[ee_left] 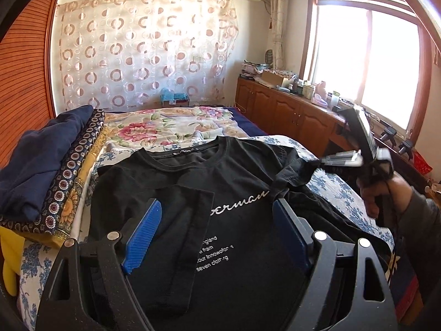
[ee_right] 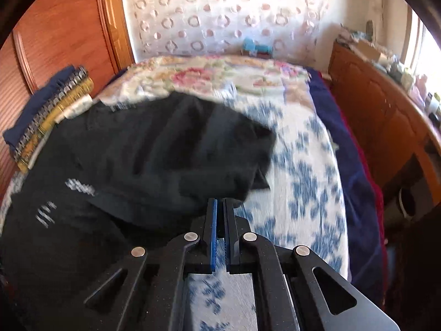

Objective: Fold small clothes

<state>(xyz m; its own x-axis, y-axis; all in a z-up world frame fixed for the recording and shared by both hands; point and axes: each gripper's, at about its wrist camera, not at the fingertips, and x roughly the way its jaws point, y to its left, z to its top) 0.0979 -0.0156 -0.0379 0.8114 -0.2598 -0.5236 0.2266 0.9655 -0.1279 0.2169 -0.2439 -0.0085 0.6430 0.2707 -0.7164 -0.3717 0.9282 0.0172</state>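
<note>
Currently right sleeve of black T-shirt being pinched by closed right gripper, lying right of wide-open, empty left gripper; fold direction judged leftward across chest.

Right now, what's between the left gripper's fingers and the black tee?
Nothing. In the left wrist view the left gripper hangs open over the black T-shirt, whose folded-in sleeve shows directly between its fingers.
</note>
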